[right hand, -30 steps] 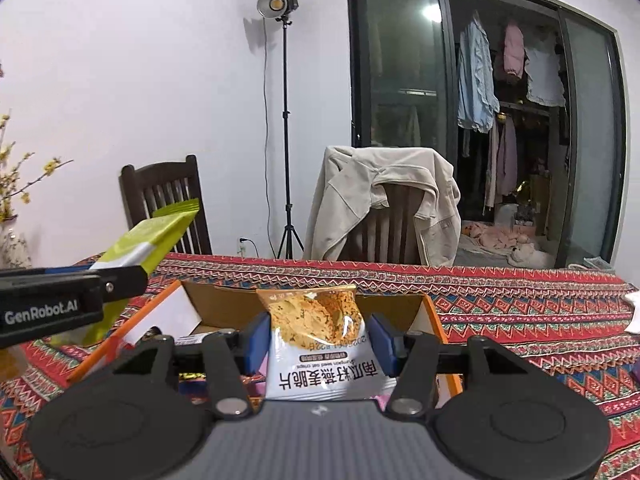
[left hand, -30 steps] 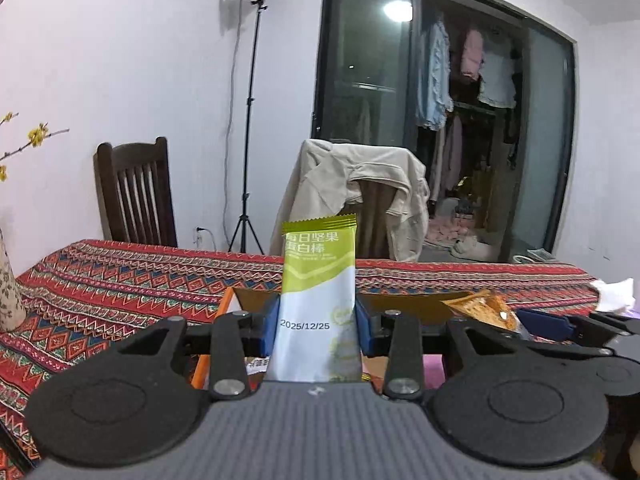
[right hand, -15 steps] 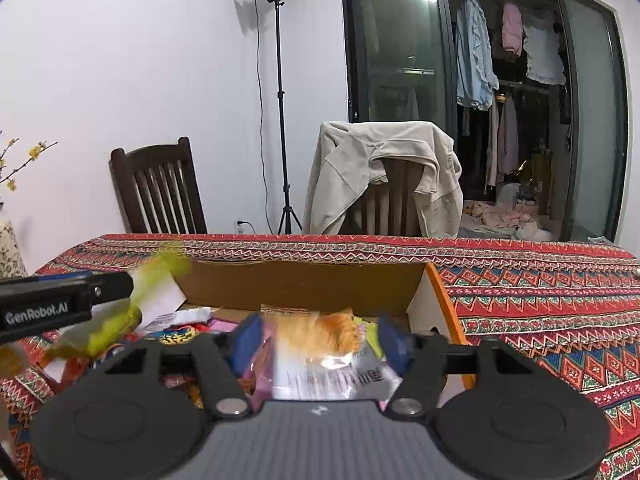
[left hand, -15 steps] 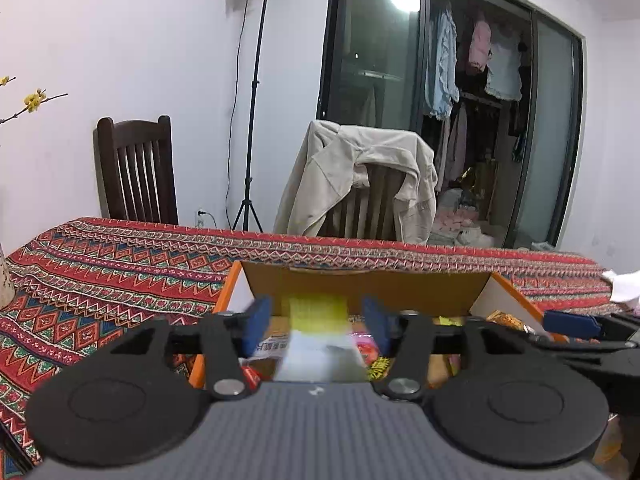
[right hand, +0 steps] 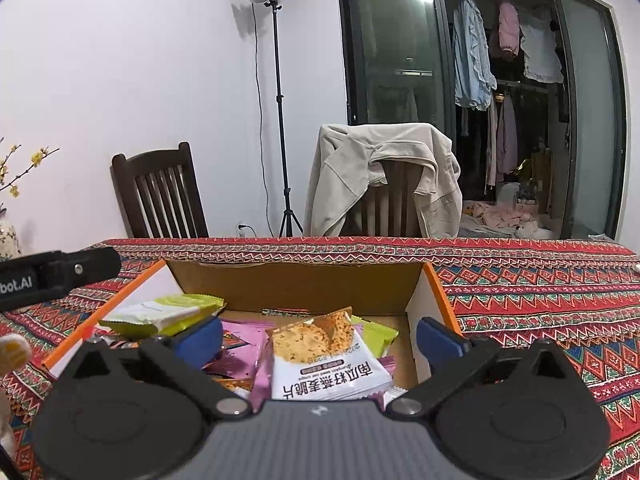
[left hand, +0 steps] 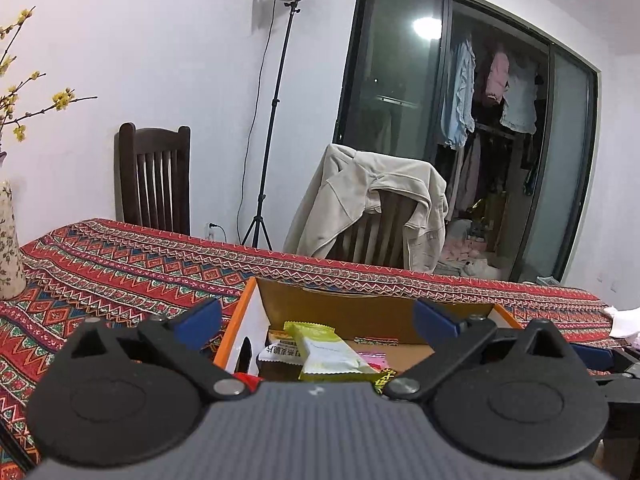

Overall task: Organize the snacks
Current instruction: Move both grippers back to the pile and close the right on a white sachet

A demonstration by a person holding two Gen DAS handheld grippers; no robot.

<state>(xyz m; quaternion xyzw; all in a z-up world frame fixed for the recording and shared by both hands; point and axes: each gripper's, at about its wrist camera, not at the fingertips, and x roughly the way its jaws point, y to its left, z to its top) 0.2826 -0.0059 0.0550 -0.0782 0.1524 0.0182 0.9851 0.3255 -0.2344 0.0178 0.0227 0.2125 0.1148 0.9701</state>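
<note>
An open cardboard box with orange edges (left hand: 332, 300) (right hand: 296, 284) stands on the patterned tablecloth, with several snack packets inside. A green-and-white bar packet (left hand: 324, 350) (right hand: 160, 314) lies loose in the box, free of the pads. My left gripper (left hand: 318, 318) hangs over the box with its jaws opening wide and nothing between them. A white cracker packet with an orange picture (right hand: 320, 356) lies in the box on pink packets. My right gripper (right hand: 320, 338) stands above it, jaws opening wide, its pads apart from the packet. The left gripper's black arm (right hand: 60, 276) shows at the left edge.
The red patterned tablecloth (left hand: 120, 264) (right hand: 540, 288) covers the table around the box. A vase with yellow flowers (left hand: 8, 248) stands at the far left. Behind the table are a dark wooden chair (right hand: 160, 196), a chair draped with a beige jacket (right hand: 384, 176) and a lamp stand (right hand: 280, 120).
Both grippers opened wide and sank a little toward the box. The green bar packet dropped from the left gripper into the box, and the cracker packet dropped from the right gripper.
</note>
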